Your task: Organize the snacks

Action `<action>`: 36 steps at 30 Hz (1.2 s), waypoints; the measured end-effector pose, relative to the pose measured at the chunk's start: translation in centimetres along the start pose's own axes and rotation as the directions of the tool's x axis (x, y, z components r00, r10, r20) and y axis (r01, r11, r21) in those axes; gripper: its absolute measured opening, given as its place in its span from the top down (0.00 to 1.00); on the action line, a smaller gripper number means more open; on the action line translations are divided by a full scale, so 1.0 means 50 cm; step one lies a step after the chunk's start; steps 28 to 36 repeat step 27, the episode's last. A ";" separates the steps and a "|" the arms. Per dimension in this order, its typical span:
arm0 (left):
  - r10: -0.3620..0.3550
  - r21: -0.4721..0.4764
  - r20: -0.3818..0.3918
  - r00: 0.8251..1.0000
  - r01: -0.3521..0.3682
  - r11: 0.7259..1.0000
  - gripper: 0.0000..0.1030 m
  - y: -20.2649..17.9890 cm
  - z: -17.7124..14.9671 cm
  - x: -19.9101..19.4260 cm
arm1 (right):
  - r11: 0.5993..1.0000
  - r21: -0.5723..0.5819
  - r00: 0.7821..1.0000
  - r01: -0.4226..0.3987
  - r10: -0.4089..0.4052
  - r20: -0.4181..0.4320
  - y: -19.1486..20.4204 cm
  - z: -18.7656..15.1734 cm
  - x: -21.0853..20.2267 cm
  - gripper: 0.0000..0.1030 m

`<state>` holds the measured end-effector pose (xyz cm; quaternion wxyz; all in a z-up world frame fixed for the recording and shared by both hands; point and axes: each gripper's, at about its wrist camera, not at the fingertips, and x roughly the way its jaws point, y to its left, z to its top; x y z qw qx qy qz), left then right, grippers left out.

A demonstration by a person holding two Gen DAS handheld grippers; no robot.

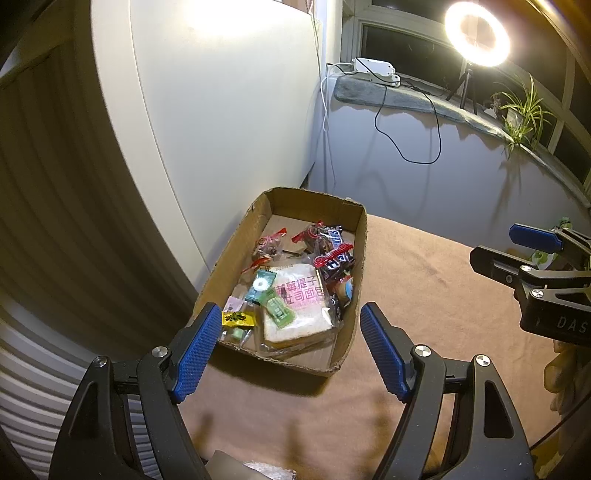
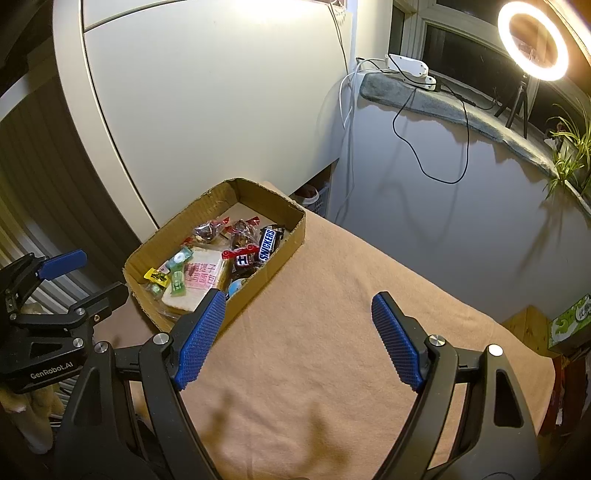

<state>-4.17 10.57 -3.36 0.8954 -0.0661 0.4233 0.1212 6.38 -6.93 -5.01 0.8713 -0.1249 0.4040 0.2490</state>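
A shallow cardboard box (image 1: 360, 236) (image 2: 291, 236) sits on the tan cloth at the table's far left. It holds several snacks: a wrapped bread slice with pink print (image 1: 301, 308) (image 2: 203, 278), a Snickers bar (image 2: 268, 243), red-ended wrapped sweets (image 1: 267, 245), a yellow packet (image 1: 238, 318) (image 2: 157, 276) and green candies (image 1: 280, 312). My left gripper (image 1: 286, 317) is open and empty, hovering just in front of the box. My right gripper (image 2: 299, 306) is open and empty over the bare cloth to the box's right. Each gripper shows at the edge of the other's view.
The tan cloth (image 2: 332, 332) covers the table. A white cabinet (image 1: 221, 110) stands behind the box. A grey sill carries a power strip (image 1: 373, 68), a ring light (image 1: 478, 33) and a plant (image 1: 521, 114). A green carton (image 2: 570, 321) sits off the table's right.
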 end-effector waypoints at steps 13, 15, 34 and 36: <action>0.007 0.009 -0.007 1.000 -0.007 1.000 0.25 -0.007 0.004 0.009 | 1.000 -0.004 1.000 -0.003 0.003 -0.018 -0.010 0.000 0.017 0.18; 0.008 0.011 -0.007 1.000 -0.008 1.000 0.25 -0.008 0.005 0.011 | 1.000 -0.003 1.000 -0.003 0.003 -0.018 -0.012 0.000 0.018 0.18; 0.017 0.034 -0.002 1.000 -0.017 0.999 0.25 -0.019 0.009 0.017 | 1.000 0.007 0.999 0.004 -0.004 -0.035 -0.024 -0.005 0.033 0.18; 0.017 0.034 -0.002 1.000 -0.017 0.999 0.25 -0.019 0.009 0.017 | 1.000 0.007 0.999 0.004 -0.004 -0.035 -0.024 -0.005 0.033 0.18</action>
